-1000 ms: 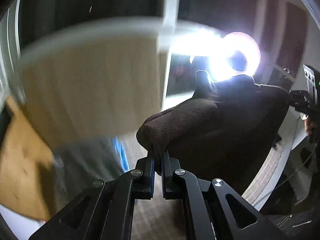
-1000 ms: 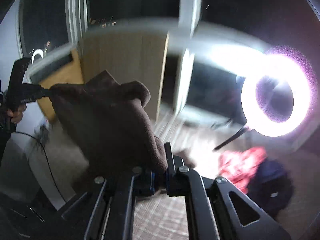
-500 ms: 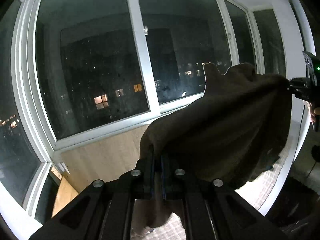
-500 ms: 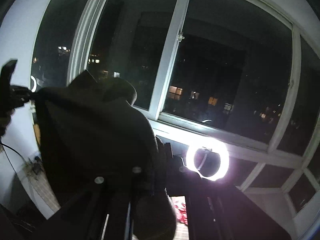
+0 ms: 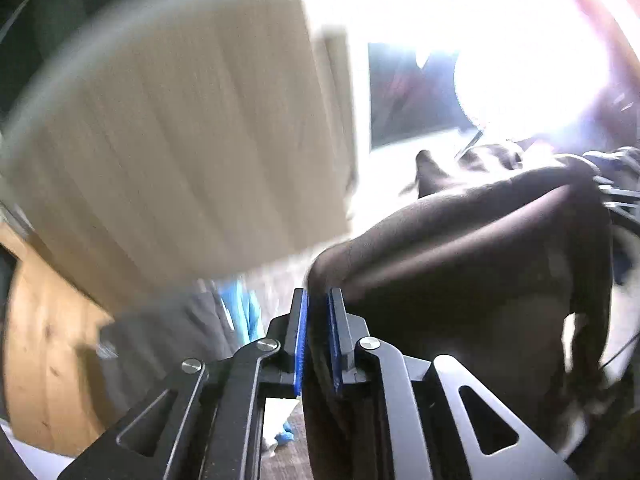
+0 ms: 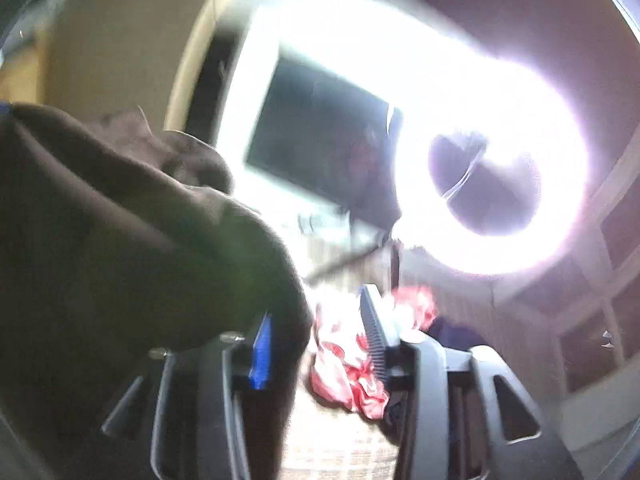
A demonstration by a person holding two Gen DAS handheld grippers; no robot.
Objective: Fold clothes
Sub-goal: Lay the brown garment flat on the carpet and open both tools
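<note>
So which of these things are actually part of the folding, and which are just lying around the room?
Part of the job:
- dark brown garment
- left gripper, jaws opening, cloth between them
- right gripper, jaws opening, cloth against one pad only

Just lying about:
- red and white cloth on the floor
- ring light
- blue item, too blurred to name

My ring light point(image 6: 492, 184) blows out the far right in white glare; both views smear with motion blur, edges bending, near corners dark.

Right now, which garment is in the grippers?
The dark brown one, hanging between both grippers; the red-and-white one lies loose on the floor beyond the right gripper.
</note>
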